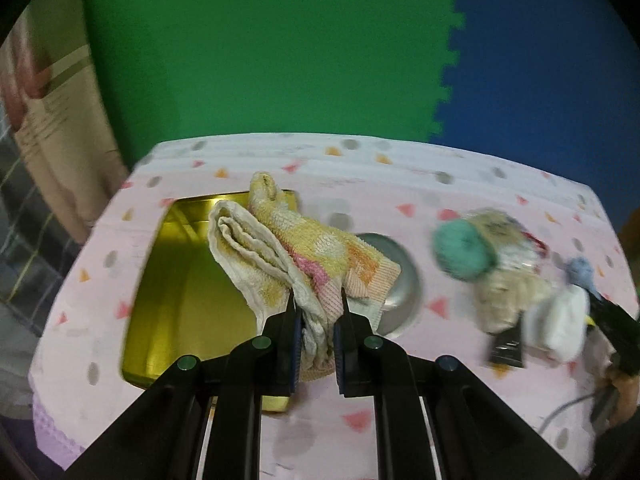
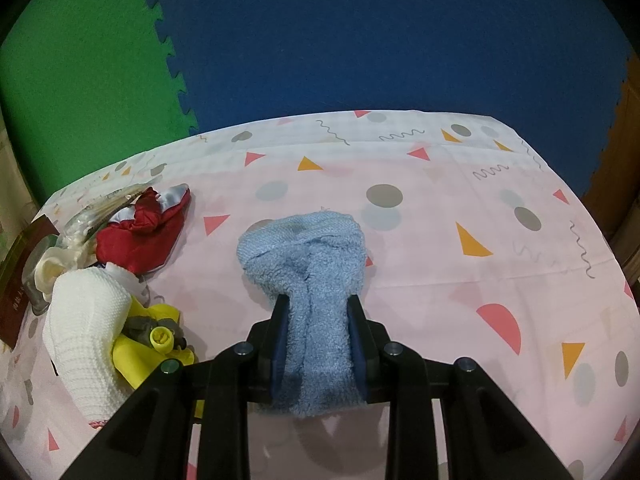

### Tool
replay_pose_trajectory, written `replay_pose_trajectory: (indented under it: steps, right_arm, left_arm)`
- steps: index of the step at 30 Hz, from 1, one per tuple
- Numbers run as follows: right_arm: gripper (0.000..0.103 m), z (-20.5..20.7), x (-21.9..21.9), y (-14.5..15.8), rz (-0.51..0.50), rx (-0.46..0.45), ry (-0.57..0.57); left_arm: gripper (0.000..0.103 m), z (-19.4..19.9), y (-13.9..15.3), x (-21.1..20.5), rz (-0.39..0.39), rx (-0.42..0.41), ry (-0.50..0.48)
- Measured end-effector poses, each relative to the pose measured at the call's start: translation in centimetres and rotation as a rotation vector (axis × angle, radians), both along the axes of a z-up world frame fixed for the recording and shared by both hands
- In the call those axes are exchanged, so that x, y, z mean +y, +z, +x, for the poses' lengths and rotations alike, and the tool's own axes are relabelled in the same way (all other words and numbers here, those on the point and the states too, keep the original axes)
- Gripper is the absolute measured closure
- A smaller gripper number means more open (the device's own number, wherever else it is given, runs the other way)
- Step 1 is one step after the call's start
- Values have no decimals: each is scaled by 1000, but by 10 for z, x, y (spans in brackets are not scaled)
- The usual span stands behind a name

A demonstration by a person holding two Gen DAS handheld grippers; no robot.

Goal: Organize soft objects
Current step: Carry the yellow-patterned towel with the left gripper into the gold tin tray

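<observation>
While the left tool point(image 1: 316, 312) is clamped shut on a folded yellow, pink and cream terry washcloth point(image 1: 296, 252), that cloth hangs clear of the counter point(image 1: 460, 184) and fans up and away from the fingertips, its long axis running from the jaws toward the far left. Directly beneath and to the left of it lies an open gold-coloured rectangular tin point(image 1: 176, 292), its mouth bare as far as can be seen, its long side running away from the tool. Just right of the cloth sits a round silver metal lid or dish point(image 1: 404, 284), partly hidden by the cloth's hem. The drop, I judge, turns on this: the tin is left of and below the tool, so the cloth must go leftward and down, not straight ahead. Farther right is a blurred heap with a teal ball of yarn point(image 1: 460, 252) and a white knitted cloth point(image 1: 560, 320).

The right tool point(image 2: 316, 300) is closed on a fluffy light-blue terry towel point(image 2: 308, 264), whose bunched far end touches the pink patterned tablecloth point(image 2: 460, 240); its length lies straight along the fingers. To its left, well apart from the towel, sit the white knitted cloth point(image 2: 84, 332), a yellow rubber piece point(image 2: 152, 344) and a red satin pouch point(image 2: 136, 232). Ahead and right the cloth is open room up to the far edge. The left hand is plainly the nearer to the tin.
</observation>
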State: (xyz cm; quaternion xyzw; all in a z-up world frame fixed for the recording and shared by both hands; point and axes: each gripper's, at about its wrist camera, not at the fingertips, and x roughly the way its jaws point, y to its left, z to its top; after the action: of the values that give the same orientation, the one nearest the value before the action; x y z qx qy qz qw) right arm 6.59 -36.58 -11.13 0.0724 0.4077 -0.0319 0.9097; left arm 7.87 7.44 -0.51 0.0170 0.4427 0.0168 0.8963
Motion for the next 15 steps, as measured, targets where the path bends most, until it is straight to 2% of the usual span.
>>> replay_pose_trajectory:
  steps: [5,15]
  right_arm:
    - [75,0,0,0,-10,1,0]
    - [75,0,4,0,-34,5,-1]
  left_arm:
    - [92,11,-12,39,44,10,62]
    - [91,27,-43,83,91,65,141]
